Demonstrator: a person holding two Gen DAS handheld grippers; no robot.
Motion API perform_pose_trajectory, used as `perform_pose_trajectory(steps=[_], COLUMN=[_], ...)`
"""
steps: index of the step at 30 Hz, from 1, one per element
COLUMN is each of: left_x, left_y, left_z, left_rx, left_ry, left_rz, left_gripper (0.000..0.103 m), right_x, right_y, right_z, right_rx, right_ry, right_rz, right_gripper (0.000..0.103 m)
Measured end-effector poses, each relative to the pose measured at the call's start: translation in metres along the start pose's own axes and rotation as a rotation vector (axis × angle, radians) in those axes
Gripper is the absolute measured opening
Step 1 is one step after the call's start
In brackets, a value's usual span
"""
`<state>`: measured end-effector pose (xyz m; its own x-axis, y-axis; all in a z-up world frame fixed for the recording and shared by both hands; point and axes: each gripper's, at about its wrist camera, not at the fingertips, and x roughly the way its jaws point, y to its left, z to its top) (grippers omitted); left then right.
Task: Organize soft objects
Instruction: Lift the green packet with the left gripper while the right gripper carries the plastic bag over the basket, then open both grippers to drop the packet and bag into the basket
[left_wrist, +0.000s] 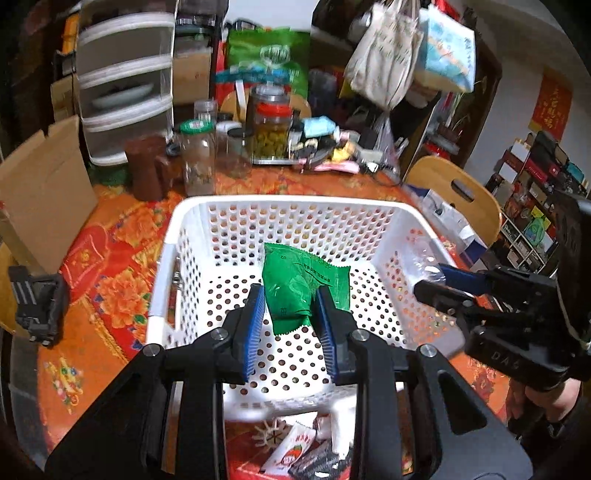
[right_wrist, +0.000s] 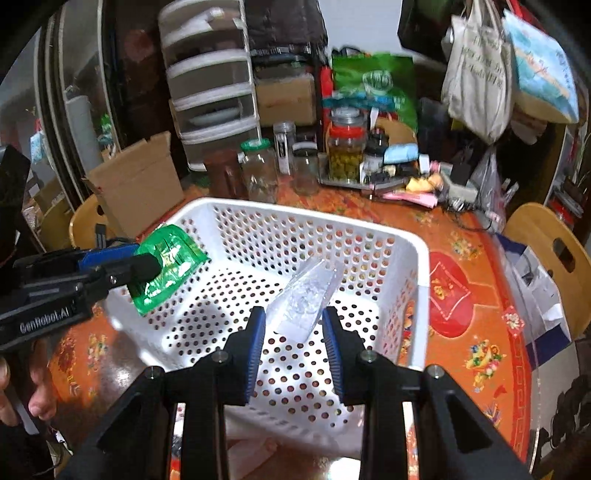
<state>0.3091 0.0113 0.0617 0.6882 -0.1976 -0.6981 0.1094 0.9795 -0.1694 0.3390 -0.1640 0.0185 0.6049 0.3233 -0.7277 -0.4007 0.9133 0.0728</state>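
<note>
A white perforated basket (left_wrist: 236, 206) stands on the orange floral table; it also shows in the right wrist view (right_wrist: 417, 258). My left gripper (left_wrist: 290, 295) is shut on a green soft packet (left_wrist: 303, 280) and holds it over the basket; the packet shows at the basket's left rim in the right wrist view (right_wrist: 166, 266). My right gripper (right_wrist: 293, 317) is shut on a clear plastic pouch (right_wrist: 306, 299) over the basket. In the left wrist view the right gripper (left_wrist: 430, 278) is at the basket's right wall with the clear pouch (left_wrist: 423, 260).
Small sachets (left_wrist: 291, 450) lie on the table in front of the basket. Glass jars (left_wrist: 197, 162), a cardboard box (left_wrist: 40, 192) and a drawer unit (left_wrist: 125, 85) stand behind. Wooden chairs (right_wrist: 546, 258) are at the table's edge.
</note>
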Motion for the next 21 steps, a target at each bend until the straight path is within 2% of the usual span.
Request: perform_pose_trajectory(steps=[6, 18, 21], left_x=[0.053, 0.094, 0.100], left_y=[0.007, 0.015, 0.015], left_z=[0.008, 0.005, 0.003], left_rx=[-0.008, -0.019, -0.025], left_ry=[0.121, 0.219, 0.239], left_rz=[0.030, 0.079, 0.059], left_gripper=[0.026, 0.026, 0.027], right_x=[0.046, 0.074, 0.081], right_y=[-0.004, -0.011, -0.009], right_z=[0.007, 0.009, 0.009], right_rx=[0.004, 0.013, 0.003], right_ry=[0.132, 0.220, 0.236], right_rz=[0.013, -0.021, -0.029], right_gripper=[0.030, 0.030, 0.030])
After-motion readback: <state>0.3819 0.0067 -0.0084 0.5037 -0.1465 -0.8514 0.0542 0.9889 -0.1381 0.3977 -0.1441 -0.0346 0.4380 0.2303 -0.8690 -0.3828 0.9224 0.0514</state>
